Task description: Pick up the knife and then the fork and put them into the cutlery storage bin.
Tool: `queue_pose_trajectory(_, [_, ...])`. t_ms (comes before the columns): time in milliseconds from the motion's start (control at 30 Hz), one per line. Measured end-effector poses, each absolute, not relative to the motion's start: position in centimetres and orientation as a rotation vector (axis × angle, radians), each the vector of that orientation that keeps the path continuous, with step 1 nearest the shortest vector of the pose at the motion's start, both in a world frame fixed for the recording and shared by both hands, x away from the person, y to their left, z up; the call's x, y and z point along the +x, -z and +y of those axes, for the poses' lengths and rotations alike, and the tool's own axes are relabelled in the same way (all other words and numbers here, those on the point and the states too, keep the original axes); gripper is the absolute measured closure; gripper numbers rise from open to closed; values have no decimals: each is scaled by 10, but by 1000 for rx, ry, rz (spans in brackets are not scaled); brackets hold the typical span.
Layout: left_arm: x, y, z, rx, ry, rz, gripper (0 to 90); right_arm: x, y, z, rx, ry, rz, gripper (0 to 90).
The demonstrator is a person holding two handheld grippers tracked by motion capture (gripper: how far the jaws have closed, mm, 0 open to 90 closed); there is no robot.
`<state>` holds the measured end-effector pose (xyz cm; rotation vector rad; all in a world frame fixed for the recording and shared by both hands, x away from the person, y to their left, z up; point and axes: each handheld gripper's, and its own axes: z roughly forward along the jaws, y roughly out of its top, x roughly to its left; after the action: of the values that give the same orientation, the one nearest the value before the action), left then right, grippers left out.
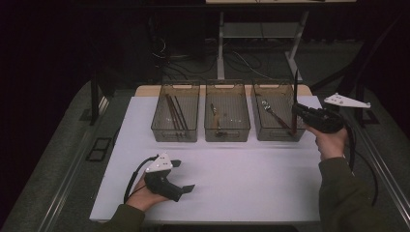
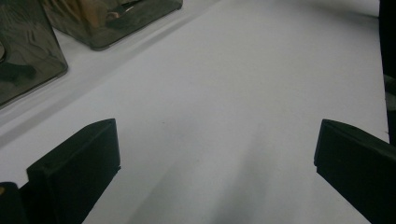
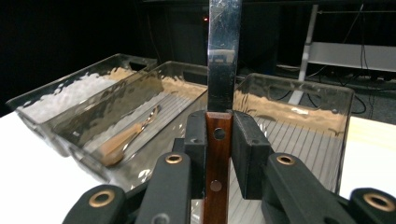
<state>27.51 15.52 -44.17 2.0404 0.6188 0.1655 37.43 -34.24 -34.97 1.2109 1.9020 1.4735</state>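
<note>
One knife (image 3: 219, 140) we find clamped upright by its wooden handle in the right gripper (image 3: 219, 154), above the bin (image 1: 275, 133) nearest the desk's right edge.

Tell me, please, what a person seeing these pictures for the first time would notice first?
Most striking is the knife: the right gripper clamps its brown riveted handle, and the steel blade stands upright in front of the clear bins. Three clear bins stand in a row at the far edge of the white table, each holding cutlery. The left gripper rests open above the bare table near the front.
</note>
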Motion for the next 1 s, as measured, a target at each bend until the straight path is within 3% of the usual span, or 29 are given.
queue_pose_trajectory(467, [275,442,154,2040,-163,612,0,419,344,-342,1325,-1425,1860,769])
queue_pose_trajectory(1000, [275,441,154,2037,-159,607,0,441,385,-323,1405,-1172,2017,768])
